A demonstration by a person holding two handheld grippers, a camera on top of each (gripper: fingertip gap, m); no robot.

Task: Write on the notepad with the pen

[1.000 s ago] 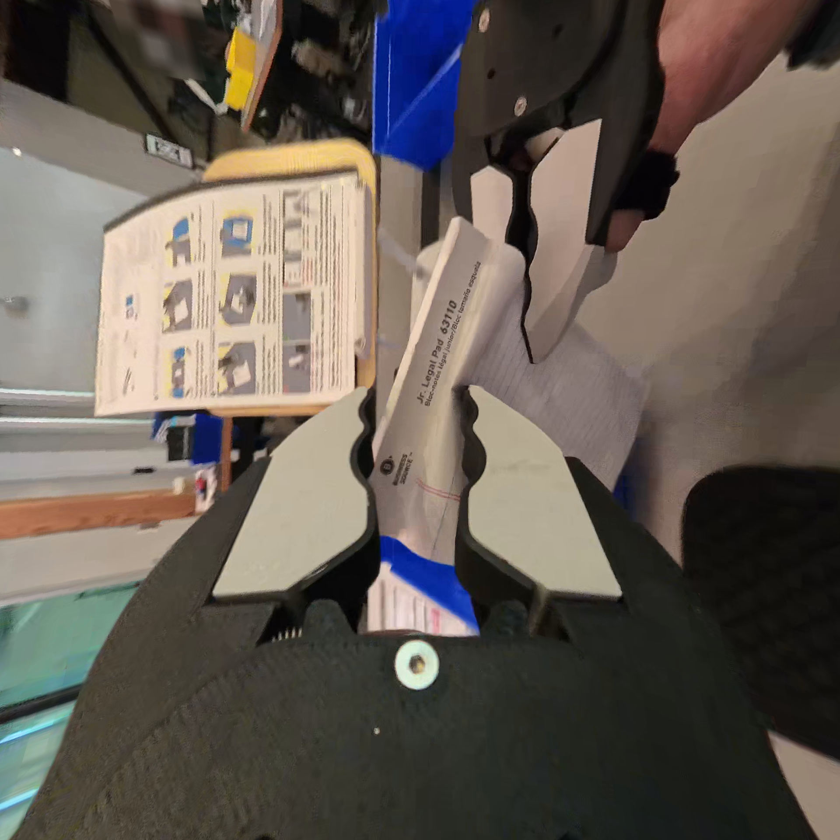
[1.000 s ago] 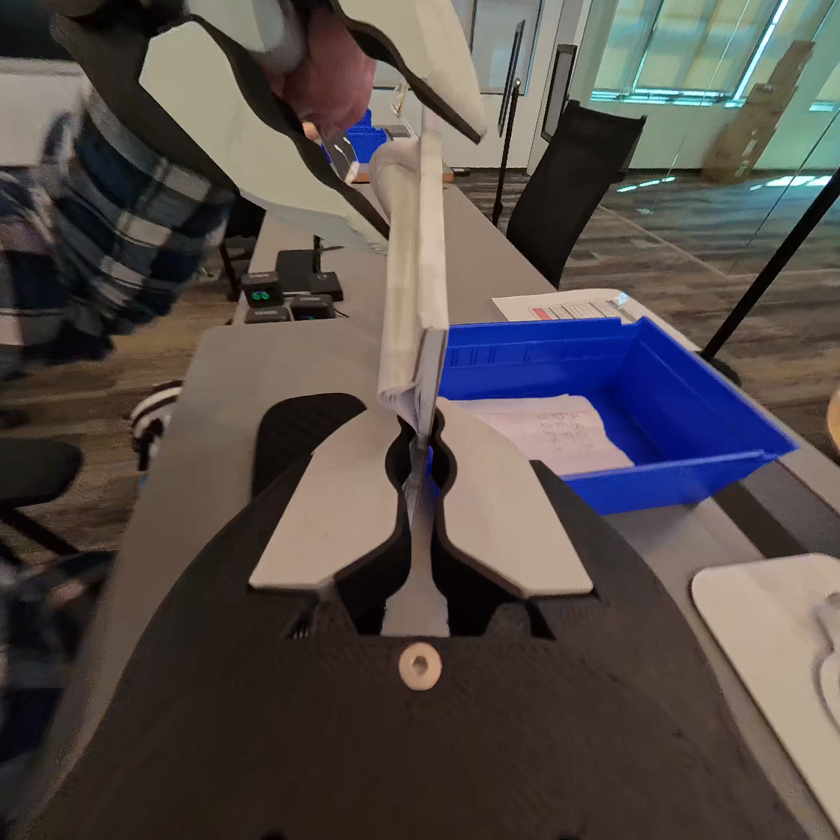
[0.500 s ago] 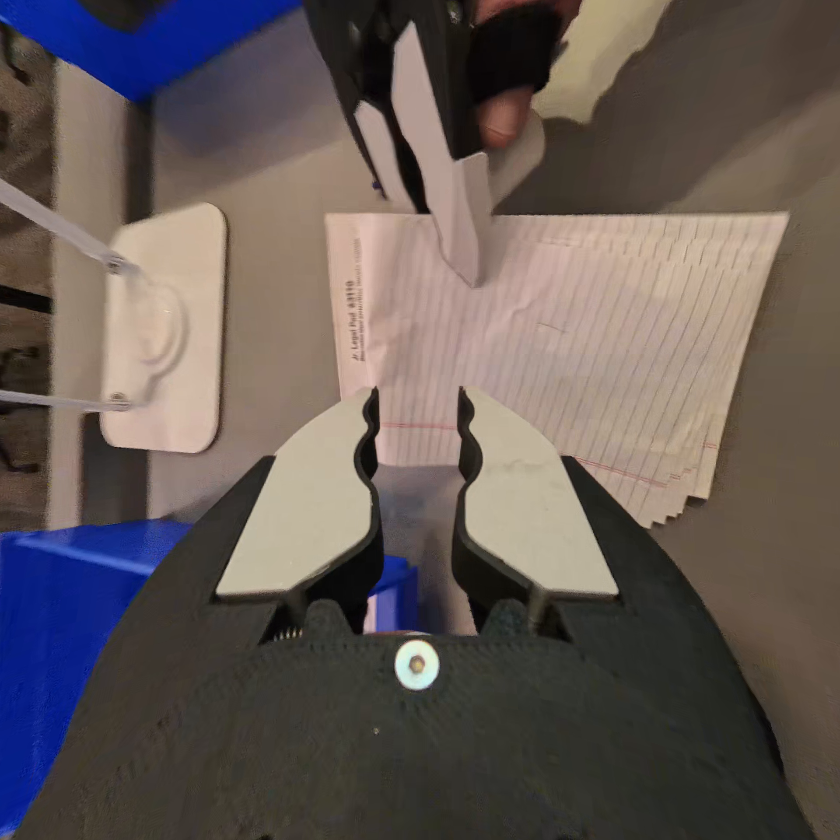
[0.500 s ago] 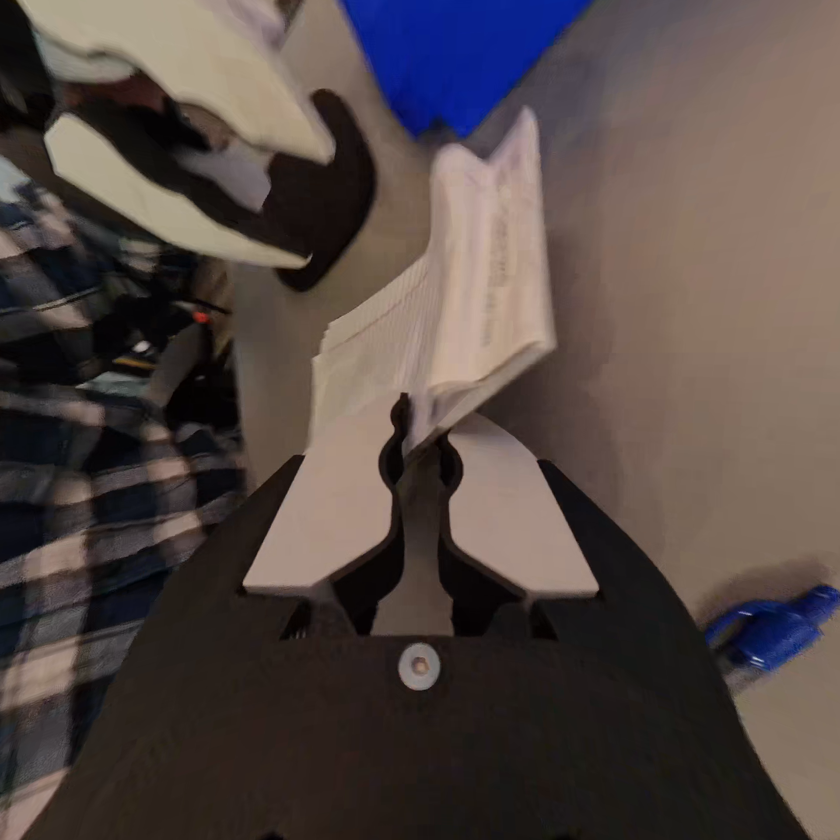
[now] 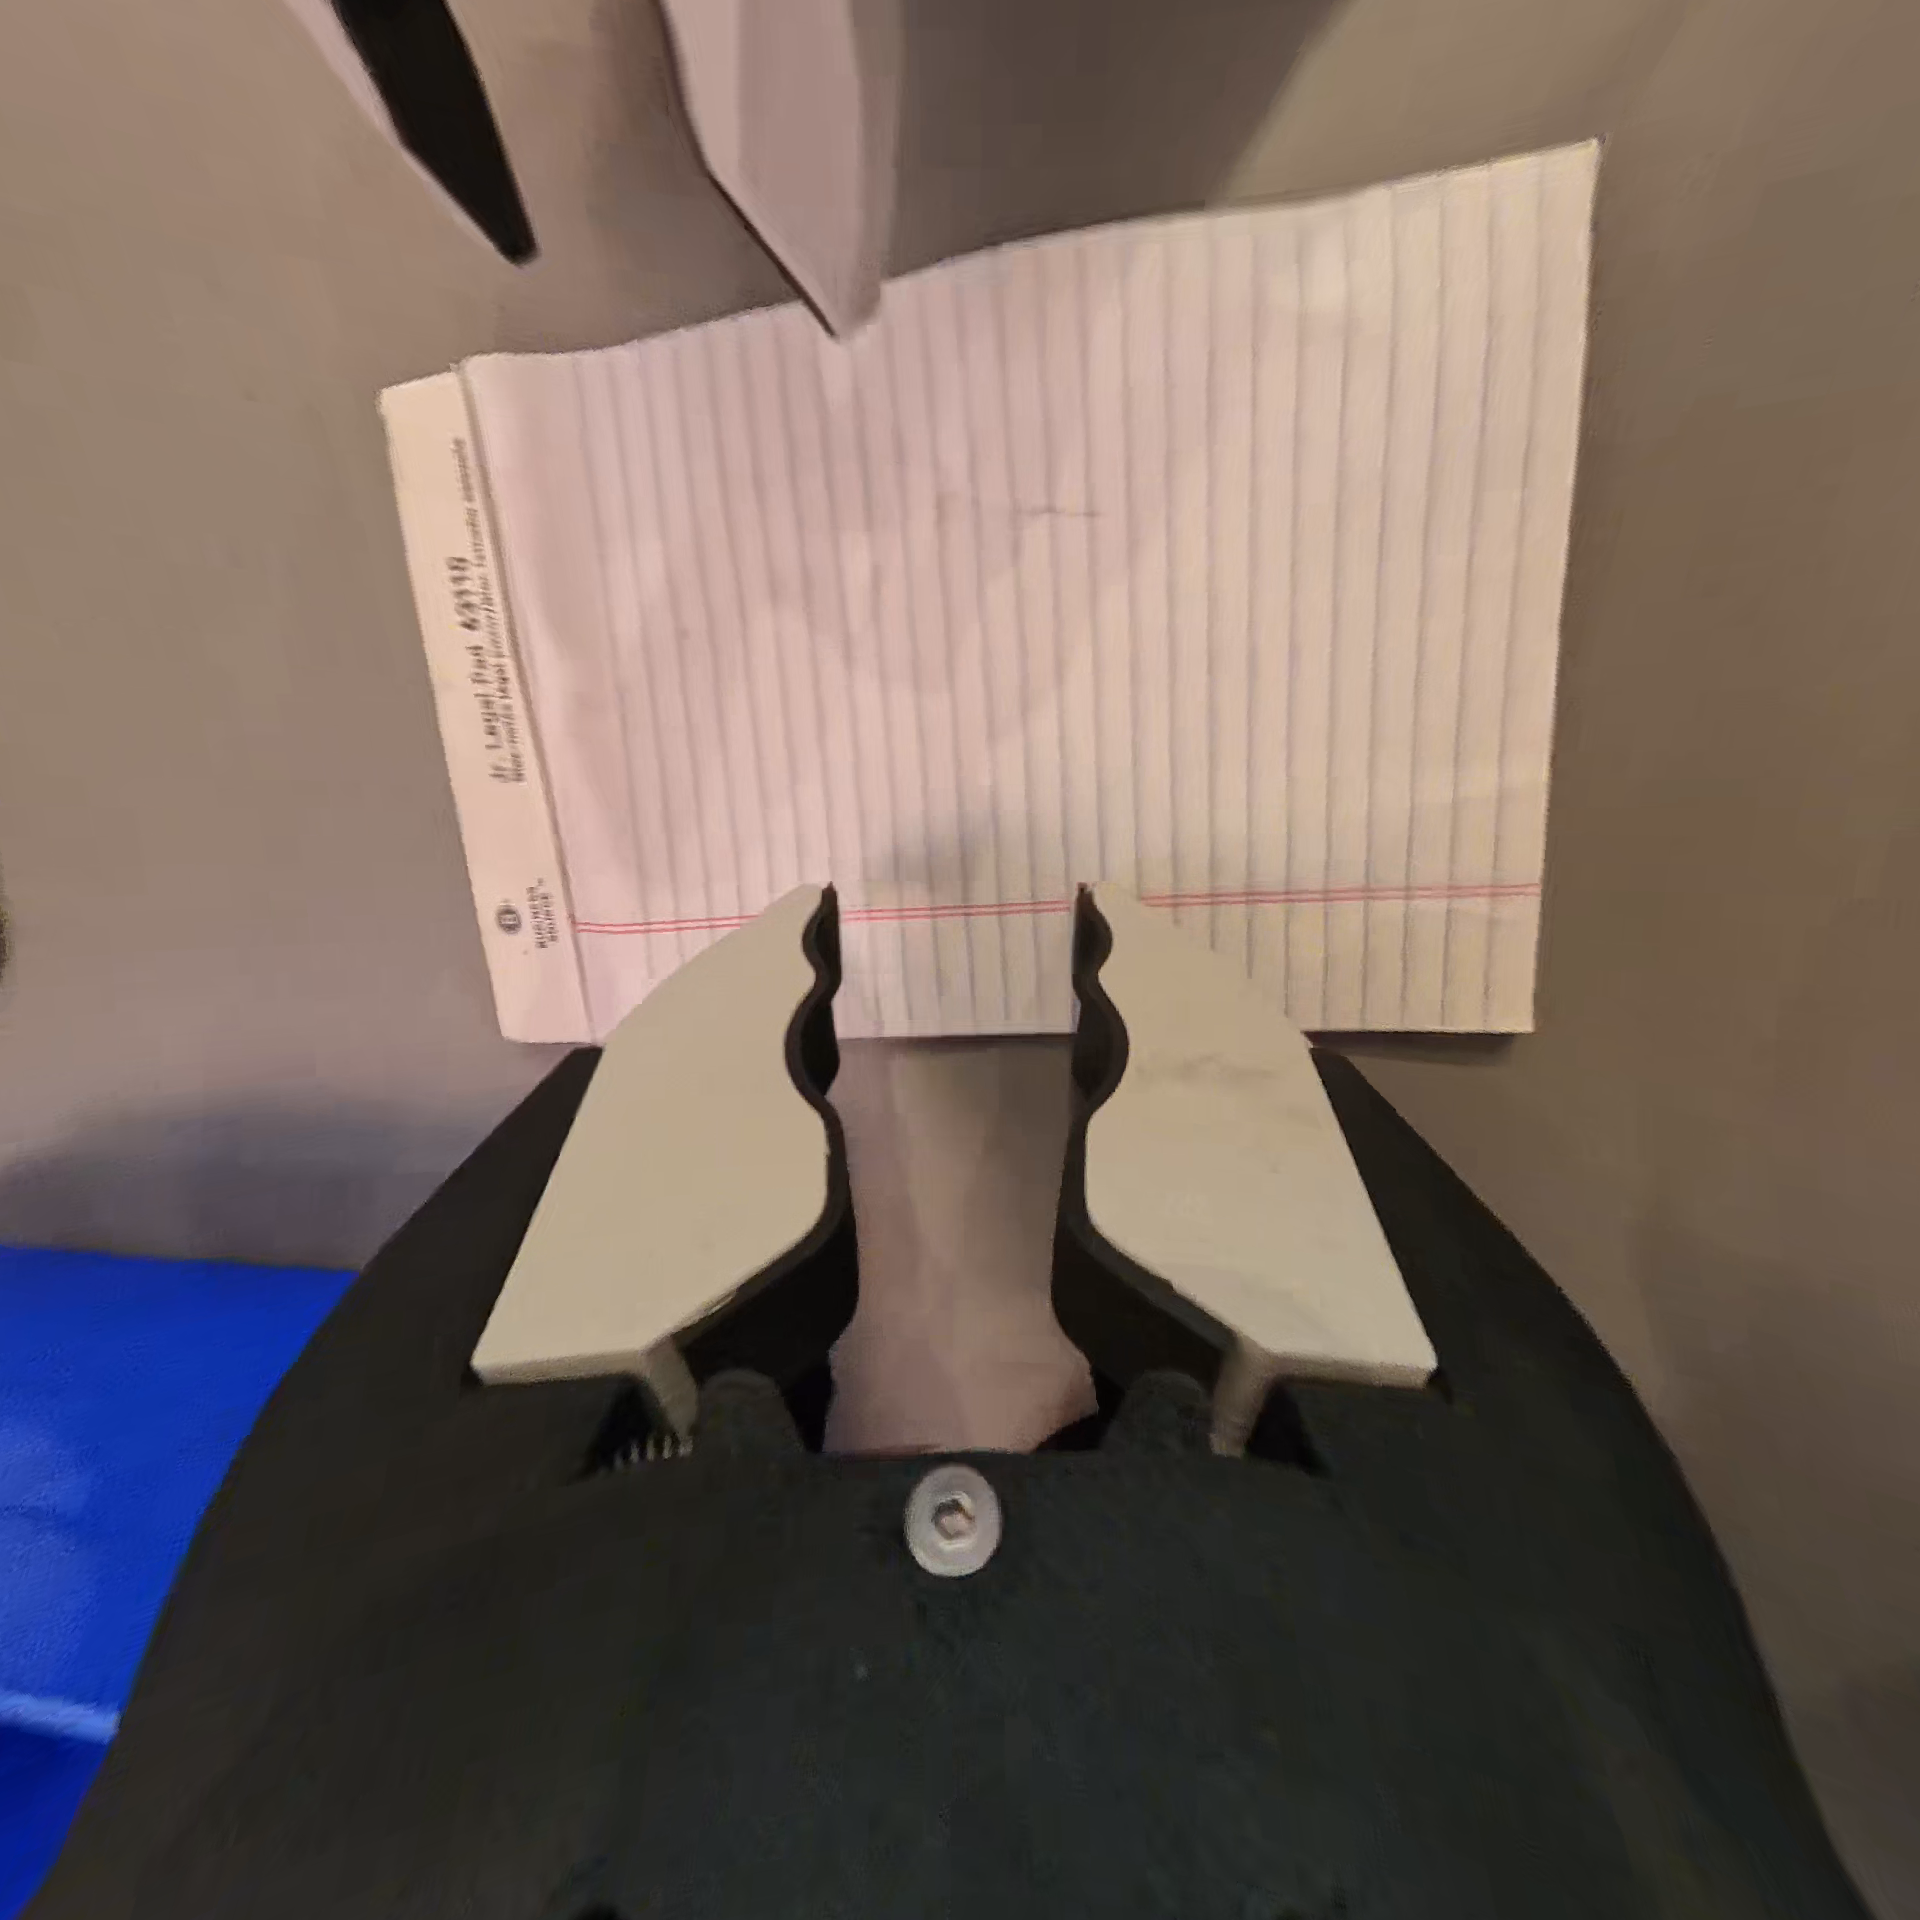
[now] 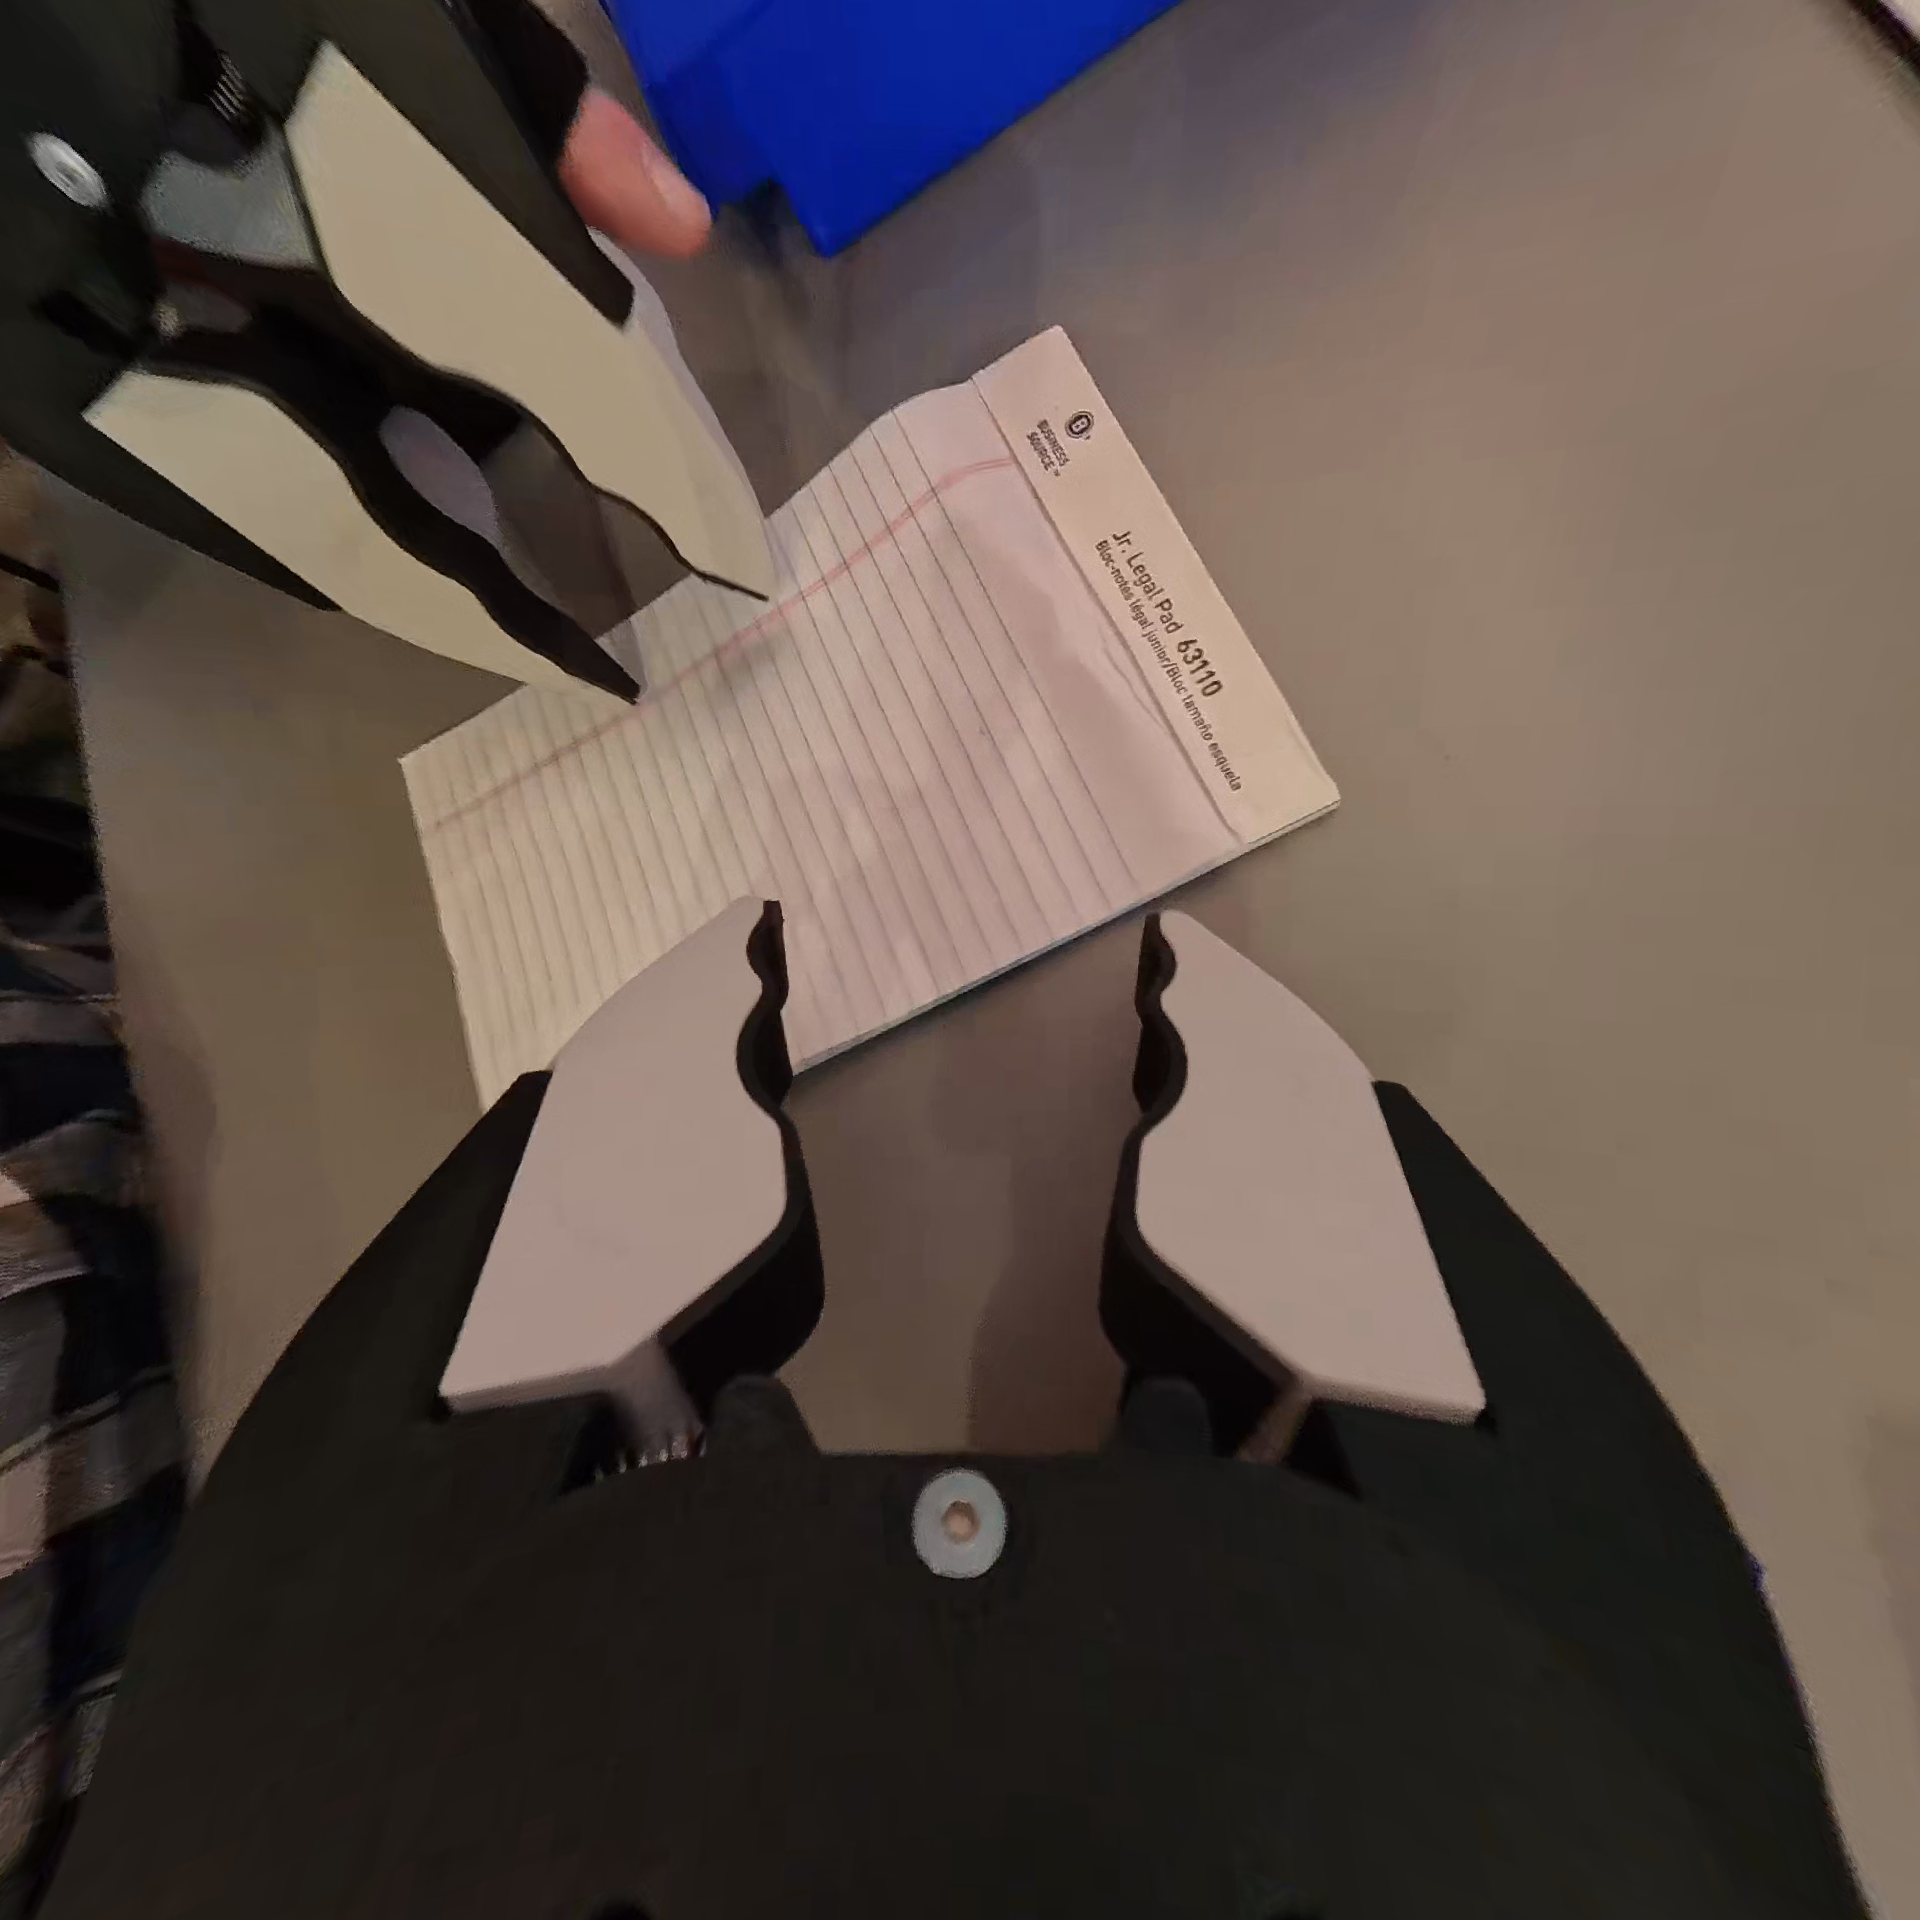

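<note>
A white lined notepad (image 5: pixel 1039 644) lies flat on the grey table, with its printed binding strip at the left; it also shows in the right wrist view (image 6: pixel 883 727). My left gripper (image 5: pixel 956 904) is open and empty, its tips over the pad's near edge. My right gripper (image 6: pixel 961 925) is open wide and empty, just above the pad's near edge. Each gripper shows in the other's view, the right (image 5: pixel 675 281) at the pad's far edge and the left (image 6: pixel 696 639) over its margin side. No pen is in view.
A blue bin (image 6: pixel 883 94) stands on the table beyond the pad, and a blue bin (image 5: pixel 104 1403) shows at the lower left of the left wrist view. A person's finger (image 6: pixel 634 177) and plaid sleeve (image 6: pixel 52 1143) are at the left. The left gripper's tips are roughly 10 cm from the right gripper's.
Both grippers held the notepad up in the air one second ago. They have let go of it, and it now lies flat on the table. The right gripper has opened wide.
</note>
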